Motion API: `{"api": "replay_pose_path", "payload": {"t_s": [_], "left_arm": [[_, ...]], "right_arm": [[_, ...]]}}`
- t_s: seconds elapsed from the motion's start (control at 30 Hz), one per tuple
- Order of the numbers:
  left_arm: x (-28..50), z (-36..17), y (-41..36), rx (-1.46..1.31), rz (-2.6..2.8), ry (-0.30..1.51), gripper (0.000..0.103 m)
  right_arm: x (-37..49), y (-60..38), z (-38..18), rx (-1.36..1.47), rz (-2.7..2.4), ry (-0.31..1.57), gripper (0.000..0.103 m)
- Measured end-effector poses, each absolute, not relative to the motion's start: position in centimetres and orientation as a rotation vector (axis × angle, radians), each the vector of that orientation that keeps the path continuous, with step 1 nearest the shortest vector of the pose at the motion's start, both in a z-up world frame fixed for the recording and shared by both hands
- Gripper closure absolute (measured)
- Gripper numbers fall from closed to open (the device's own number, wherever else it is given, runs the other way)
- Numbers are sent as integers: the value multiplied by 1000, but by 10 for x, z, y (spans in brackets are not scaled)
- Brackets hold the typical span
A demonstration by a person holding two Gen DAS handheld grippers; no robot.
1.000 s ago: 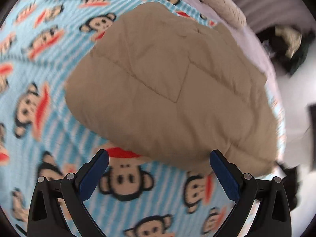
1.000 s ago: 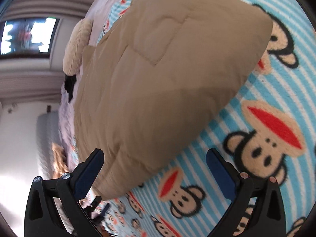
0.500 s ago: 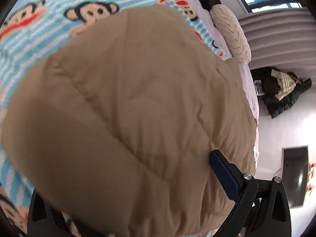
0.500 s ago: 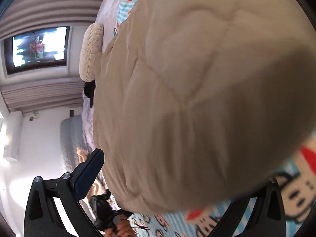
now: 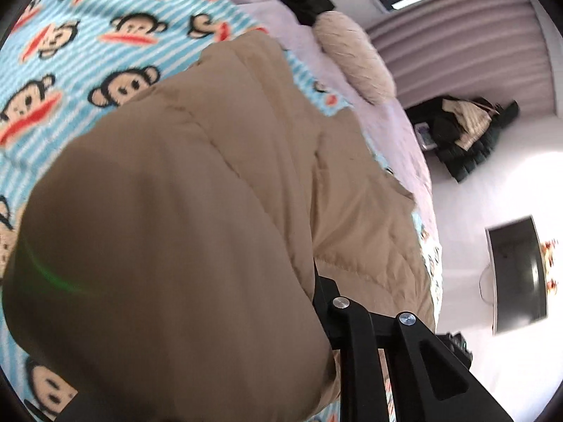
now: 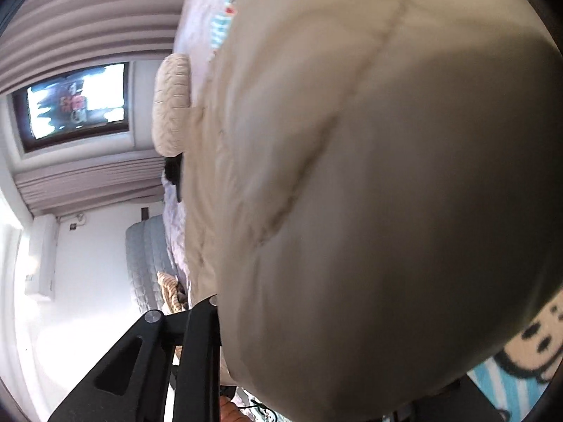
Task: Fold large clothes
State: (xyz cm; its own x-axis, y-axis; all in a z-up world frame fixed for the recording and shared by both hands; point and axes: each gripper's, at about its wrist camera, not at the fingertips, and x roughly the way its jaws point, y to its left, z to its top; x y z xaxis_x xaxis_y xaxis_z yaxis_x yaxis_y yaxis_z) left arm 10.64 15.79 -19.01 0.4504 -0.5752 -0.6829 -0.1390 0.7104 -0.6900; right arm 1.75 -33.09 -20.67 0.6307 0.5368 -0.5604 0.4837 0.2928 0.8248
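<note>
Your left gripper (image 5: 246,316) is closing its fingers, and the tan quilted jacket (image 5: 218,176) bulges right between them. One black finger (image 5: 337,316) shows, its tip buried in the fabric, so it looks pinched, though the other finger is hidden under the padding. The jacket lies on the bed's monkey-print blanket (image 5: 70,35), reaching toward the bed's far right edge, with a fuzzy beige pillow (image 5: 355,56) just past it on the pale sheet.

Your right gripper (image 6: 316,334) is also closing its fingers, and the same jacket (image 6: 369,176) fills the gap and swamps nearly the whole view. One black finger (image 6: 200,337) sits against the fabric; the other is barely visible beneath the bulge. A bit of the blanket (image 6: 520,362) peeks out at the lower right, and the pillow (image 6: 172,102) sits by the bed's far edge beside the curtains (image 6: 88,17).
</note>
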Motion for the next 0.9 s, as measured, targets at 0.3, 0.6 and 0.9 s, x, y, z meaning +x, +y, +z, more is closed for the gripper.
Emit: {"api": "replay_pose_path", "payload": {"t_s": [0.3,0.6,0.9], "left_arm": [[42,-164,176,-649,-406,1146,81],[-56,-188,194,-626,-370,1297,80],[-78,-179,197,-515,-120,1307,54]], "right_arm": [[-44,-311,-180,1296,32,975,79],[-122,-297,-191,1304,-5,1098,79],[-112,-301,-198,1196,-32,1197,62]]}}
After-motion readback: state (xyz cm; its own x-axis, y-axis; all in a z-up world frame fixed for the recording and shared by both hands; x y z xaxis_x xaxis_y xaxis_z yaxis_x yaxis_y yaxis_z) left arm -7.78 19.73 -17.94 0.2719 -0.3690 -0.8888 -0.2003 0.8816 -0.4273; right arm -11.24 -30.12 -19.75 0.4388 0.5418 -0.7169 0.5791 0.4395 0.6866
